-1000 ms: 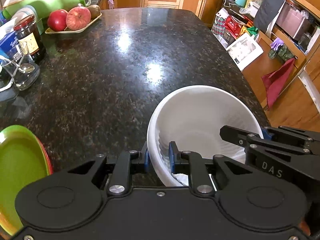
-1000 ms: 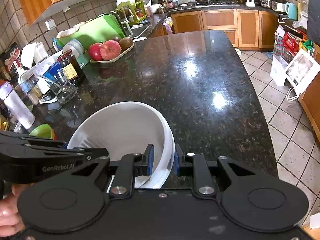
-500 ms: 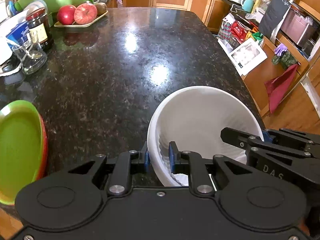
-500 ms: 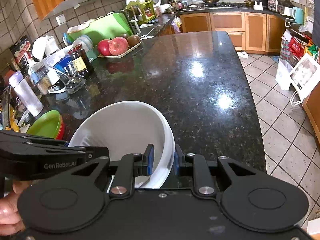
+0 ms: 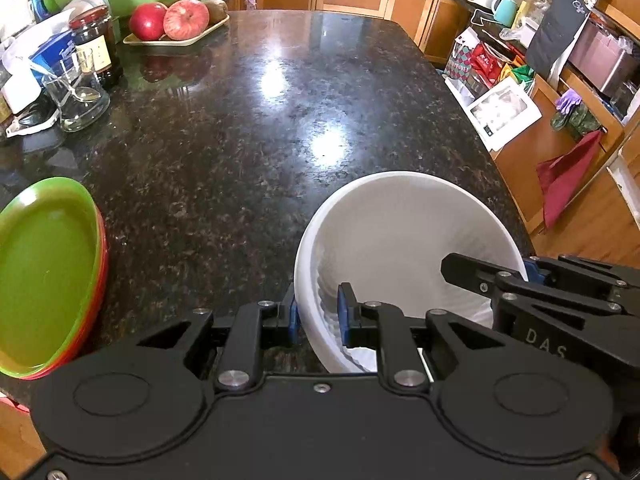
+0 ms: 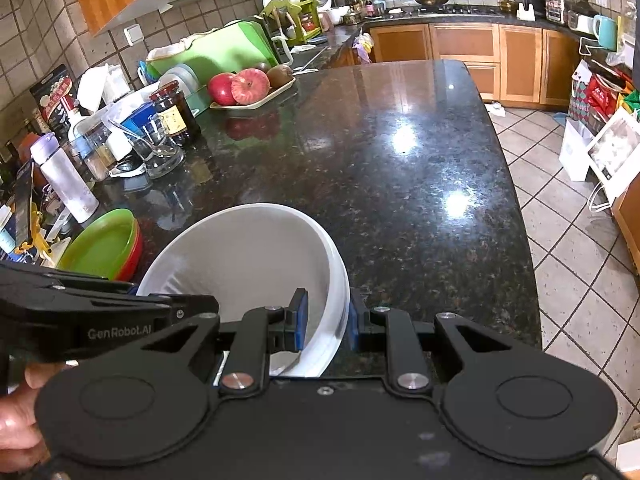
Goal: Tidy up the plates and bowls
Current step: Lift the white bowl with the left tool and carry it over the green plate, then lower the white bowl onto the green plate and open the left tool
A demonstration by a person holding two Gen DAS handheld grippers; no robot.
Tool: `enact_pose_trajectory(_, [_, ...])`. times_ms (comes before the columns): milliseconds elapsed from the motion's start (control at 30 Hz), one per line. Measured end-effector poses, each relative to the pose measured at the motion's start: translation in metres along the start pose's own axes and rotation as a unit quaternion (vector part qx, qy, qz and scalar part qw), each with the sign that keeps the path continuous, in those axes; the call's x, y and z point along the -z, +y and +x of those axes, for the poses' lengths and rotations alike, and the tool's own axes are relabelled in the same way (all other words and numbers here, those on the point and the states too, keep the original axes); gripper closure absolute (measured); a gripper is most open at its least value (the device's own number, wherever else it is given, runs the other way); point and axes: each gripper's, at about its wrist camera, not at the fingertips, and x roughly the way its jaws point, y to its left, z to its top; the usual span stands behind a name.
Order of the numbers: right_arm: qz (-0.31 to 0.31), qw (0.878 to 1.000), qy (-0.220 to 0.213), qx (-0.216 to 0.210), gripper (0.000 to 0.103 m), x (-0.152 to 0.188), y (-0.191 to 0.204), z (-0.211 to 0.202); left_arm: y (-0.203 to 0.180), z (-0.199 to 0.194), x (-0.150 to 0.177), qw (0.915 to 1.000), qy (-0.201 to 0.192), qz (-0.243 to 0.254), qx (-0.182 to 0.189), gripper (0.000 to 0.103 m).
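A large white bowl (image 5: 400, 240) is held above the near edge of the dark granite counter (image 5: 248, 128). My left gripper (image 5: 318, 316) is shut on its left rim. My right gripper (image 6: 326, 320) is shut on its right rim; the bowl also shows in the right wrist view (image 6: 248, 256). A stack of plates, green (image 5: 44, 268) on top and red beneath, sits at the counter's near left, left of the bowl; it shows in the right wrist view too (image 6: 104, 244).
A tray of apples (image 5: 176, 24), a dark jar (image 5: 96, 48), a glass with a spoon (image 5: 76, 96) and a white bottle (image 6: 64, 176) crowd the counter's left side. The counter drops off to a tiled floor (image 6: 576, 216) on the right.
Both grippers have carried the bowl back toward the near edge and a little higher. More of the green plate stack and the left-side clutter has come into view. Both grips are unchanged.
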Motion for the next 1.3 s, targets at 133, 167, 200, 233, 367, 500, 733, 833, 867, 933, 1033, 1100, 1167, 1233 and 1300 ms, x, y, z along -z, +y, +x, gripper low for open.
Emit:
enact_pose_trajectory(133, [-0.009,1.0,-0.003,-0.004,0.081,-0.001,0.015,0.001,0.012,-0.008,0.004,1.0,-0.005,-0.005,-0.001,0.079])
enact_pose_trajectory(167, [-0.013,1.0,-0.004,-0.006,0.081,-0.002,0.021,0.002,0.015,-0.011,0.004,1.0,-0.007,-0.006,-0.002,0.079])
enact_pose_trajectory(200, [-0.017,1.0,-0.005,-0.008,0.081,-0.003,0.026,0.003,0.019,-0.014,0.005,0.9999,-0.009,-0.008,-0.003,0.079])
enact_pose_trajectory(233, [-0.021,1.0,-0.006,-0.01,0.081,-0.004,0.032,0.004,0.023,-0.016,0.005,0.9999,-0.011,-0.01,-0.004,0.079])
enact_pose_trajectory(367, [-0.036,0.999,-0.011,-0.022,0.081,-0.01,0.06,0.008,0.048,-0.028,0.007,0.9995,-0.019,-0.024,-0.01,0.079])
enact_pose_trajectory(500, [-0.053,0.998,-0.014,-0.036,0.081,-0.018,0.092,0.017,0.075,-0.043,0.008,0.9985,-0.034,-0.034,-0.026,0.079])
enact_pose_trajectory(733, [-0.074,0.996,-0.013,-0.057,0.081,-0.026,0.153,0.035,0.125,-0.064,0.012,0.9961,-0.048,-0.05,-0.054,0.079])
enact_pose_trajectory(833, [-0.078,0.995,-0.01,-0.062,0.081,-0.028,0.175,0.046,0.143,-0.069,0.014,0.9951,-0.05,-0.055,-0.064,0.079])
enact_pose_trajectory(867, [-0.079,0.995,-0.008,-0.064,0.081,-0.028,0.182,0.049,0.149,-0.07,0.015,0.9949,-0.05,-0.056,-0.066,0.079])
enact_pose_trajectory(933, [-0.079,0.995,-0.004,-0.068,0.081,-0.029,0.195,0.055,0.161,-0.072,0.016,0.9945,-0.05,-0.059,-0.071,0.078])
enact_pose_trajectory(1033, [-0.08,0.995,0.0,-0.067,0.081,-0.03,0.211,0.065,0.179,-0.073,0.016,0.9943,-0.047,-0.061,-0.074,0.078])
enact_pose_trajectory(1100, [-0.08,0.995,0.002,-0.065,0.081,-0.031,0.219,0.071,0.187,-0.072,0.016,0.9944,-0.044,-0.061,-0.074,0.078])
enact_pose_trajectory(1167, [-0.08,0.995,0.003,-0.062,0.081,-0.031,0.226,0.076,0.197,-0.07,0.015,0.9946,-0.042,-0.06,-0.073,0.078])
enact_pose_trajectory(1233, [-0.077,0.995,0.005,-0.058,0.081,-0.031,0.232,0.081,0.204,-0.068,0.014,0.995,-0.04,-0.058,-0.071,0.078])
enact_pose_trajectory(1300, [-0.074,0.996,0.007,-0.054,0.081,-0.031,0.236,0.084,0.215,-0.065,0.012,0.9954,-0.038,-0.056,-0.068,0.078])
